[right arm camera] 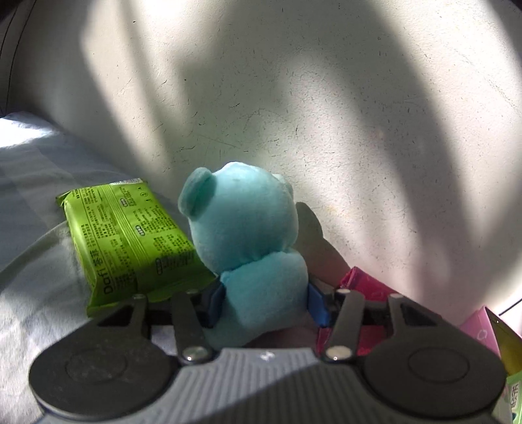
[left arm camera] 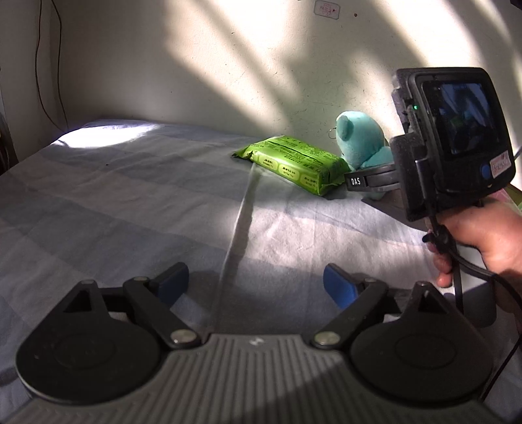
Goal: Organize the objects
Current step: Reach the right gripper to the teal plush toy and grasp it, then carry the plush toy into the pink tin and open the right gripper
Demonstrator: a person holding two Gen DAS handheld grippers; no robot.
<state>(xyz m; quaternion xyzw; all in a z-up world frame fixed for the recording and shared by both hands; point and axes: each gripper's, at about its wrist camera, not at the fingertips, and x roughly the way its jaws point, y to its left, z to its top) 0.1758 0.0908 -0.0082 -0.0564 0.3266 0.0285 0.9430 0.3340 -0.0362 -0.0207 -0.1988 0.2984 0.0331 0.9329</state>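
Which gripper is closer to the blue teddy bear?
The right gripper: its jaws sit on both sides of the blue teddy bear. The left gripper hangs open over the bedsheet, well short of it.

- Pale blue checked bedsheet [left arm camera: 130,202], creased, patched with sunlight and shadow
- Off-white plaster wall [right arm camera: 359,130] behind, barred with slanting shadows
- Thin dark cable [left arm camera: 40,65] hanging down the wall at far left
- Small sticker [left arm camera: 327,8] high on the wall
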